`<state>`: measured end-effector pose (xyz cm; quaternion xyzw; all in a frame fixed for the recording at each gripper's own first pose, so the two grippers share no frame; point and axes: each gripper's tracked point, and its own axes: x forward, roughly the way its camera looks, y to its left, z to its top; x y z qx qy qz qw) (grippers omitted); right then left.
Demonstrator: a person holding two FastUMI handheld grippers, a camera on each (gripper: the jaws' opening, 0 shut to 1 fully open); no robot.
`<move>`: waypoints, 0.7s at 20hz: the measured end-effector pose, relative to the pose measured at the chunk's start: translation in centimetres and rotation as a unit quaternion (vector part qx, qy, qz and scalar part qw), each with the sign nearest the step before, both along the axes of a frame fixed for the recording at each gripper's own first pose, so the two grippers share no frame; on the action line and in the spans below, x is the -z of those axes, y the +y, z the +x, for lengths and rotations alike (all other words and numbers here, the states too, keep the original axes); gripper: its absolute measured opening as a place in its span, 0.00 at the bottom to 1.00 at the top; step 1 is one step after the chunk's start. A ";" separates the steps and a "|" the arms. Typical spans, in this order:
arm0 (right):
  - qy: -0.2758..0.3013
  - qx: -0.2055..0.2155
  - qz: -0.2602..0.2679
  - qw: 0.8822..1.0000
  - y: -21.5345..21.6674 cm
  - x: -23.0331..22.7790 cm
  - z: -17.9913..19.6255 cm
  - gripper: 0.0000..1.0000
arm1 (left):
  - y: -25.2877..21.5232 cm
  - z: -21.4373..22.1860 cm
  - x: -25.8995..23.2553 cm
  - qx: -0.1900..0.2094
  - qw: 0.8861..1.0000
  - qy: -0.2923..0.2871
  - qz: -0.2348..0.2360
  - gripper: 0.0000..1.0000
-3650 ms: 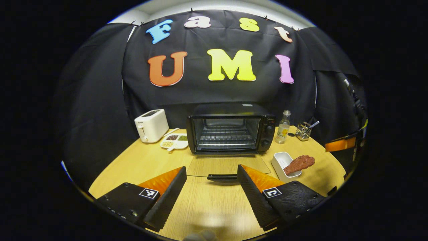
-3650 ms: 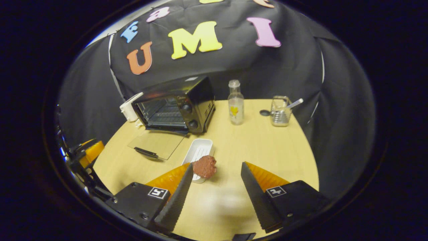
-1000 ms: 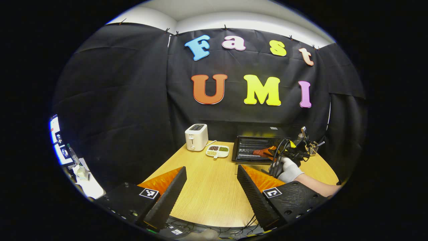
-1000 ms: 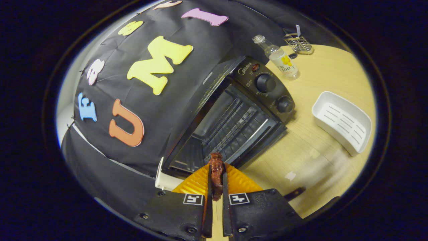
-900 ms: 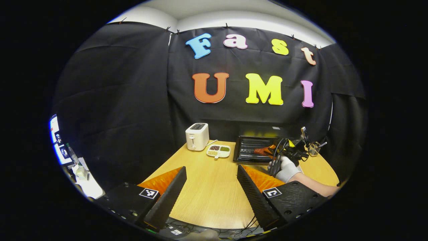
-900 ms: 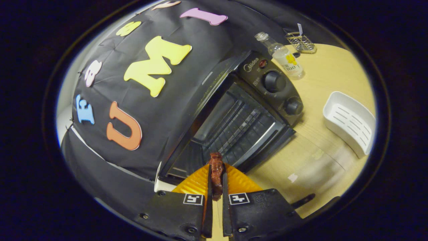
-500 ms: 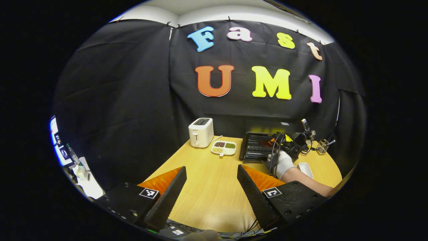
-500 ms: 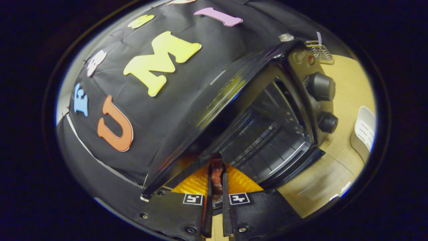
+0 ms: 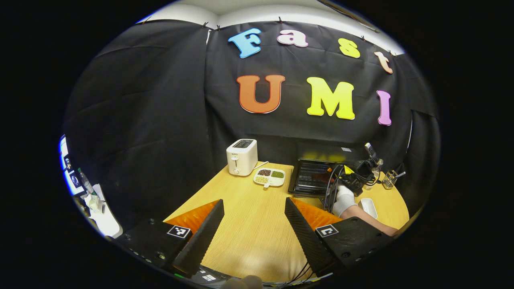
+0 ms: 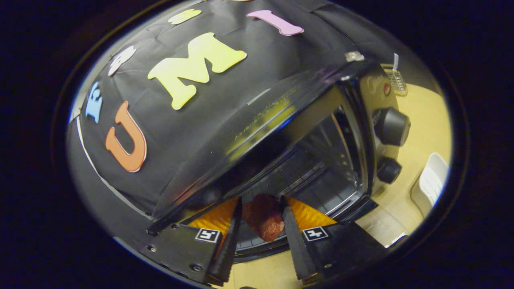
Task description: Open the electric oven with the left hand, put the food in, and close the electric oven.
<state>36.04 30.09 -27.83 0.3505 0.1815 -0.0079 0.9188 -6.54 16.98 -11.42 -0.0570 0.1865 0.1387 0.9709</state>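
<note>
At the lower centre of the right gripper view, the right claw [image 10: 260, 224] stands parted around the food [image 10: 263, 220] at the oven [image 10: 313, 132] mouth (apparently resting on the rack). Draw straight back. The left claw [image 9: 253, 224] hangs released over the tabletop [image 9: 245, 208].

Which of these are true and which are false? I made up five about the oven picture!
1. The oven door is open. True.
2. The food lies between the right gripper fingers, which are spread apart. True.
3. The left gripper is holding the toaster. False: it is open over the table, far from the toaster.
4. The white tray has the food in it. False: the visible part shows no food; the food is at the oven's mouth.
5. The oven has two knobs. True.
</note>
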 end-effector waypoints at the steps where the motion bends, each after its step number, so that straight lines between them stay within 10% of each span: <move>1: -0.003 0.001 -0.016 1.000 -0.4 -0.4 -0.4 0.64 | -0.1 0.1 -0.1 0.001 1.000 -0.002 0.000 0.97; 14: -0.062 -0.107 -0.138 0.983 -3.1 -8.6 -14.8 0.99 | -2.2 -5.4 -3.1 0.026 0.998 -0.052 0.018 0.97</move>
